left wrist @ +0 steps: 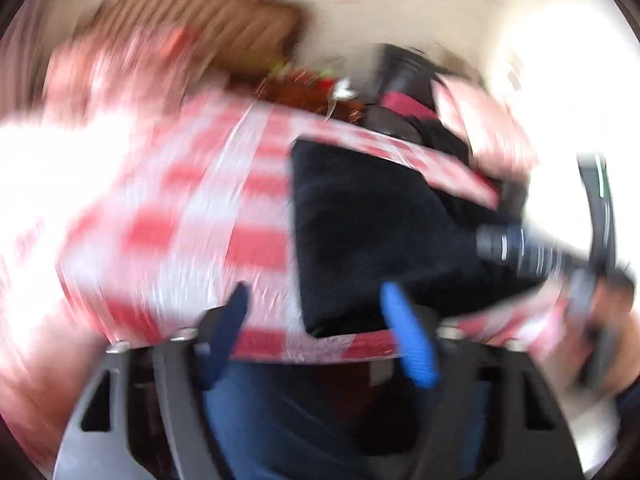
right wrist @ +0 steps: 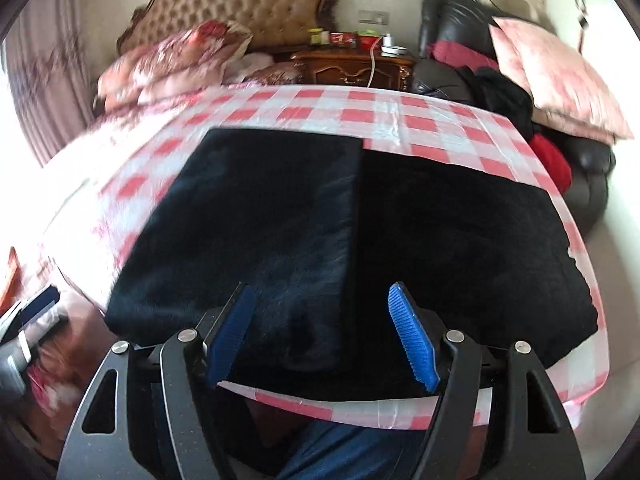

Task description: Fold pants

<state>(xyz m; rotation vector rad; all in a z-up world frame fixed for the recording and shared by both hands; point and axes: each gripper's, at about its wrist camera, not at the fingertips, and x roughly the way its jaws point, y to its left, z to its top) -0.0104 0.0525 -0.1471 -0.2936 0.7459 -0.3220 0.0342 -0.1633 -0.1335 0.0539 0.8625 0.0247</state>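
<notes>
Through the left wrist camera, everything is smeared by motion blur. We see our left gripper [left wrist: 316, 300] with its blue fingers [left wrist: 408, 336] spread wide and nothing between them. The black pants [left wrist: 372, 236] lie on the red-and-white checked tablecloth [left wrist: 208, 216], reaching from the middle of the view out toward three o'clock. At about three o'clock the other gripper [left wrist: 520, 248] shows as a dark blurred shape against the right edge of the pants; we cannot tell whether it touches them. A brown headboard [left wrist: 208, 12] sits at eleven o'clock.

Through the right wrist camera, the view is sharper. Our right gripper [right wrist: 322, 300] is wide open and holds nothing, hovering above the near edge of the pants [right wrist: 440, 240]. The pants fill the middle of the checked tablecloth [right wrist: 400, 116], with one layer [right wrist: 260, 208] folded over the left half, its straight edge running from twelve toward six o'clock. Beyond the table, a wooden nightstand [right wrist: 352, 68] stands at twelve o'clock, a pink pillow [right wrist: 560, 80] rests on a dark chair [right wrist: 452, 12] at two o'clock, and the tufted headboard [right wrist: 240, 4] is at eleven.
</notes>
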